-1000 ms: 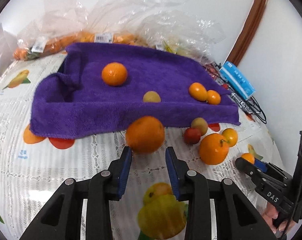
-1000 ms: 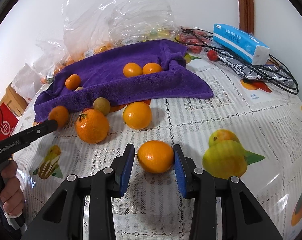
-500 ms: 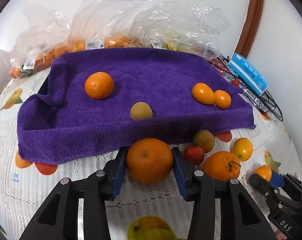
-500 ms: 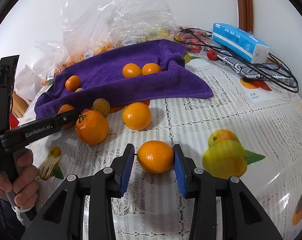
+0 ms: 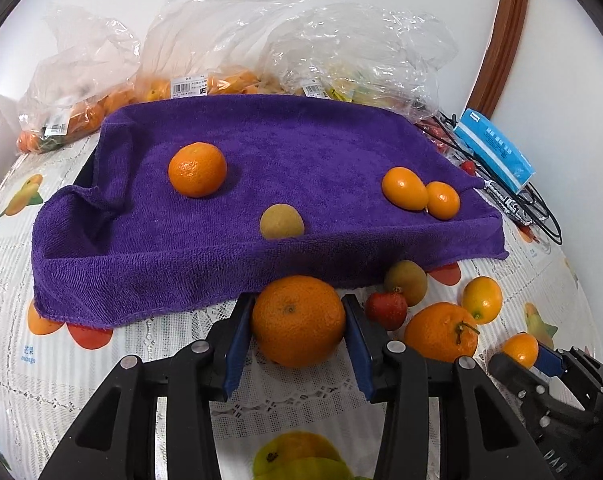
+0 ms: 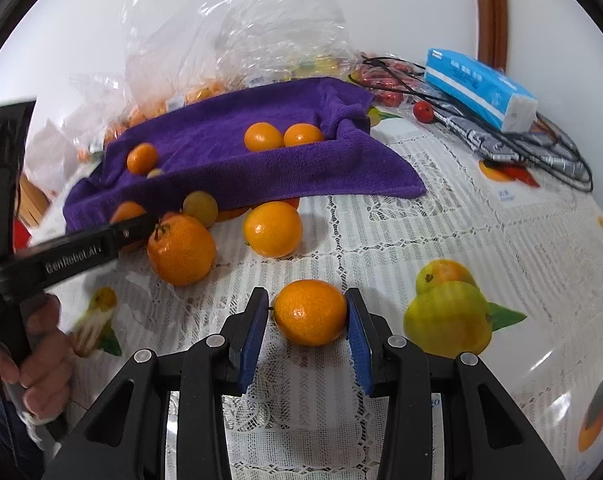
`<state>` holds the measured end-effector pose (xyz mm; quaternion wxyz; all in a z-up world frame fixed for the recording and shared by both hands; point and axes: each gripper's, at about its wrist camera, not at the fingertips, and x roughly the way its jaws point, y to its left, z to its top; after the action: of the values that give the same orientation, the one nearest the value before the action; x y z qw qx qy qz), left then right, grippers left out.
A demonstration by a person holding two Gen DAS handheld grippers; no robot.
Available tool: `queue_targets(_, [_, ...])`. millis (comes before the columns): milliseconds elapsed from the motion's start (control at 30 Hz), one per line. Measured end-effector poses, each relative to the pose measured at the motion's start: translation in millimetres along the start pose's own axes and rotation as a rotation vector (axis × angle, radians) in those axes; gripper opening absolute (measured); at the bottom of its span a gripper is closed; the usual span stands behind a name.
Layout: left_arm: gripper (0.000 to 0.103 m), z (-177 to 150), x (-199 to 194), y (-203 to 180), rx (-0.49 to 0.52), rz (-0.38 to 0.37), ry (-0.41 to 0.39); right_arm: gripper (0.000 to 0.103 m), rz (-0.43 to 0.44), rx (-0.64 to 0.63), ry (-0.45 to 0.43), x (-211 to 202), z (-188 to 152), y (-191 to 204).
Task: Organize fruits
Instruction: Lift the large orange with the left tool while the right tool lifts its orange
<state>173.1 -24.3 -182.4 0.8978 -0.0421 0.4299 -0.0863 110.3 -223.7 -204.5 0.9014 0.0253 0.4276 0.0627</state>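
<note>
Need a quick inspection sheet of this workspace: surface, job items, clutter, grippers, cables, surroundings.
Surface: lace tablecloth with printed fruit.
Job's things: purple towel holding four fruits: one orange, one brownish fruit, two small oranges. Loose in front of it: stemmed orange, red fruit, a few small fruits.
Clutter: plastic bags with fruit behind the towel; blue tissue pack.
Grippers: left gripper has a large orange between its pads, touching both; right gripper shut on a small orange.
Cables: black cables tangled near the tissue pack.
Surroundings: white wall, brown wooden trim.
</note>
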Motion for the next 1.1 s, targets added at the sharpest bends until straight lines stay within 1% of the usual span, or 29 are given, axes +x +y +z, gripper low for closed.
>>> queue_targets(100, [0.041,-1,-2,0,-0.005,-0.026,-0.003,0.038,-0.034,-0.039,0.004,1,0,7])
queue_targets(233, [0.041,-4,-8,2,-0.03,-0.083,-0.018,0.038,0.011,0.003,-0.005,-1,0,-4])
queue_targets(333, [0.041,-5,-13,-2,-0.019,-0.105,-0.038,0.037,0.038,0.032,-0.018,-3,0,-10])
queue_targets(400, [0.041,-5,-16,-4,-0.01,-0.101,-0.057,0.035,0.057,0.042,-0.037,-6,-1,-11])
queue_targets(500, [0.041,-4,-21,-3,-0.02,-0.116,-0.075,0.033,0.073,0.063,-0.063,-11,-2,-15])
queue_targets(600, [0.041,-5,-24,0,-0.03,-0.118,-0.089,0.032,0.074,0.089,-0.076,-14,-2,-19])
queue_targets(767, [0.041,-4,-30,4,-0.048,-0.119,-0.109,0.033,0.059,0.081,-0.067,-12,-1,-17])
queue_targets(867, [0.041,-3,-34,6,-0.053,-0.122,-0.127,0.034,0.024,0.057,-0.004,-2,-1,-12])
queue_targets(900, [0.041,-3,-34,6,-0.054,-0.122,-0.131,0.034,0.005,0.041,-0.015,-4,0,-9])
queue_targets(967, [0.041,-3,-34,7,-0.06,-0.123,-0.13,0.033,-0.008,0.024,-0.006,-3,-1,-5])
queue_targets(1100, [0.041,-3,-36,9,-0.069,-0.126,-0.143,0.033,0.028,0.039,-0.023,-6,-2,-10])
